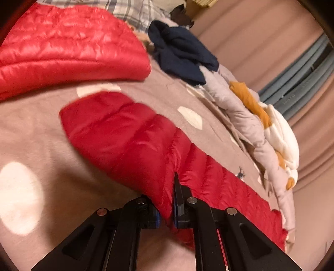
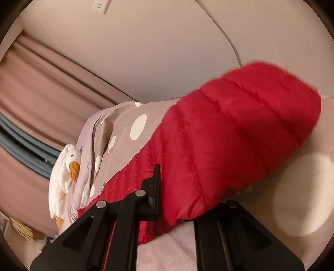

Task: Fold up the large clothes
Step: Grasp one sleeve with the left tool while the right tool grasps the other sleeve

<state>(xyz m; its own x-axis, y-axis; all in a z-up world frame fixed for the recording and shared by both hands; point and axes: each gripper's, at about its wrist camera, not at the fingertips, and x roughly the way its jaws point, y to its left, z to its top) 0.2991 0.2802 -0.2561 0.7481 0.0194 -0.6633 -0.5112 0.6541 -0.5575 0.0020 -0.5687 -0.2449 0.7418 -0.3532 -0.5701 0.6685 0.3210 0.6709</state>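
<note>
A red quilted puffer jacket lies on a taupe bedspread with white dots (image 1: 37, 125). Its sleeve (image 1: 129, 133) runs from my left gripper up to the left. The jacket's body (image 1: 62, 48) lies at the top left. My left gripper (image 1: 167, 208) is shut on the sleeve's fabric near the bottom centre. In the right wrist view the same red sleeve (image 2: 229, 133) is lifted and drapes over my right gripper (image 2: 183, 200), which is shut on it. Only the left finger (image 2: 155, 187) shows; the right finger is hidden under the fabric.
A dark navy garment (image 1: 181, 54) lies at the back of the bed, with a plaid cloth (image 1: 133, 10) behind it. A white duck plush (image 1: 279, 137) (image 2: 64, 173) lies along the bed's edge on a rolled quilt. Pink curtains (image 1: 261, 37) and a wall (image 2: 156, 52) stand beyond.
</note>
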